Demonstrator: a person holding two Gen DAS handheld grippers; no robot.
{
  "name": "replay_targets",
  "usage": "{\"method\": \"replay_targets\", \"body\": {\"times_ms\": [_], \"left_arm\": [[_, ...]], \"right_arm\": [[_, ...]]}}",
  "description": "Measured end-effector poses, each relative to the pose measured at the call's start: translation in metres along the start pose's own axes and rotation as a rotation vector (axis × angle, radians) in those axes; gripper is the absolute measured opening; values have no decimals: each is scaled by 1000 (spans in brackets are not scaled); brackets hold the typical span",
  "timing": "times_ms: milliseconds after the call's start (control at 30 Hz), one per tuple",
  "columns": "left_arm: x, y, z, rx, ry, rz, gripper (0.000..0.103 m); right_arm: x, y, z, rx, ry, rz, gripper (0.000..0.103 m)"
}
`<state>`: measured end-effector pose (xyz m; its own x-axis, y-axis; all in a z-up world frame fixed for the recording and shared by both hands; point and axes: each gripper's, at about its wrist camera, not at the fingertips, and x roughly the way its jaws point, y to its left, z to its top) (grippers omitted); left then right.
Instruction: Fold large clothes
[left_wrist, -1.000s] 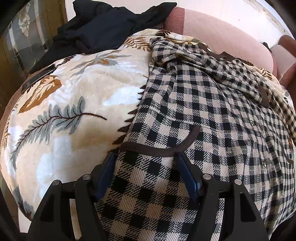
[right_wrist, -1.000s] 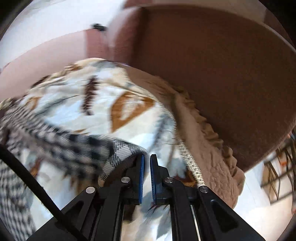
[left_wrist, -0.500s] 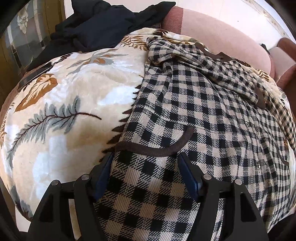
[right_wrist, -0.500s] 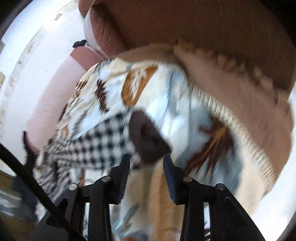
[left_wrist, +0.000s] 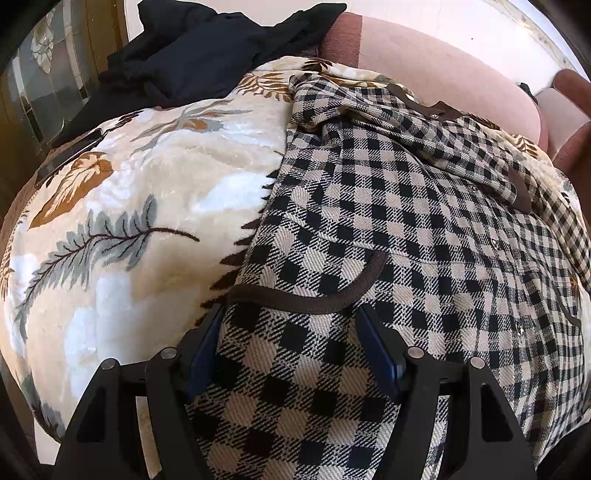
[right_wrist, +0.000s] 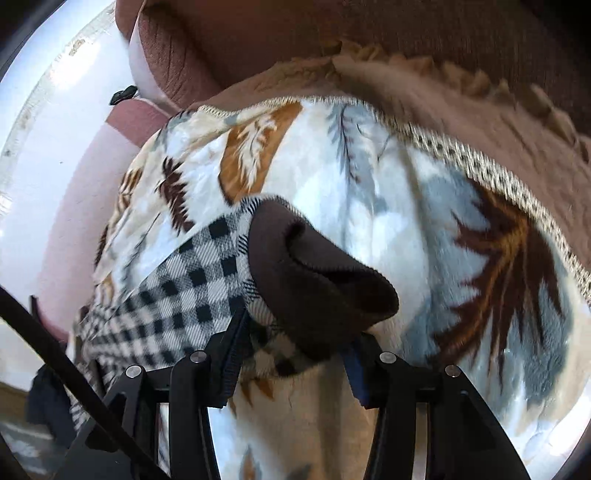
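Since a second ago our right hand-held gripper (right_wrist: 291, 354) has let go of the checked sleeve, swung round and dropped onto its brown cuff (right_wrist: 317, 284); its jaws opened and have just been closing again, and the cuff now sits between them. The blue pads flank the cuff's near edge, but we cannot tell whether they press on it yet. Our left hand-held gripper (left_wrist: 291, 354) has not shifted: its jaws stand wide, straddling a broad fold of the checked jacket (left_wrist: 406, 229) just below the brown-trimmed pocket edge (left_wrist: 314, 299). Cloth fills the gap, yet whether the pads squeeze it is not clear.

The jacket lies spread on the leaf-print blanket (left_wrist: 122, 229), its body on the blanket's right part in the left view, its sleeve stretched out toward the blanket's braided hem (right_wrist: 480, 162). Beyond the jacket a heap of black clothes (left_wrist: 207, 48) rests at the blanket's far edge, against the pink sofa back (left_wrist: 443, 66).

From here we judge two risks. The thick cuff may slip from a shallow bite when we lift the sleeve, so the fold falls short. The plush blanket under the cuff could also be pinched along with it and dragged, rumpling the jacket.
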<state>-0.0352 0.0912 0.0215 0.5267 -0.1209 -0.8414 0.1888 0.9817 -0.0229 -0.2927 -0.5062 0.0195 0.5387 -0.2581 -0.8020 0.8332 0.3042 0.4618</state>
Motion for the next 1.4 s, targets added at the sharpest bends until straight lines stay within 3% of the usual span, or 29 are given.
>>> {"method": "replay_targets", "body": {"times_ms": [67, 367, 567, 667, 800, 1100, 1267, 1400], "left_arm": [[-1, 1, 2, -7, 3, -16, 69], [-19, 1, 16, -44, -23, -131, 69], [-36, 9, 29, -50, -74, -183, 69], [-45, 16, 37, -63, -114, -187, 69], [-53, 31, 51, -82, -167, -166, 69], [-51, 97, 83, -254, -219, -130, 69], [-44, 126, 90, -324, -212, -126, 69], [-41, 134, 92, -333, -209, -114, 69]], "right_arm": [[0, 4, 7, -17, 27, 30, 12], [-96, 67, 63, -40, -202, 32, 11], [-109, 150, 62, -184, -280, -110, 11], [-103, 196, 45, -278, -263, -99, 11], [-80, 276, -2, -463, -215, -54, 11], [-13, 453, -175, -834, -62, 107, 11], [26, 515, -273, -977, 23, 174, 10], [63, 541, -338, -1060, 85, 176, 10]]}}
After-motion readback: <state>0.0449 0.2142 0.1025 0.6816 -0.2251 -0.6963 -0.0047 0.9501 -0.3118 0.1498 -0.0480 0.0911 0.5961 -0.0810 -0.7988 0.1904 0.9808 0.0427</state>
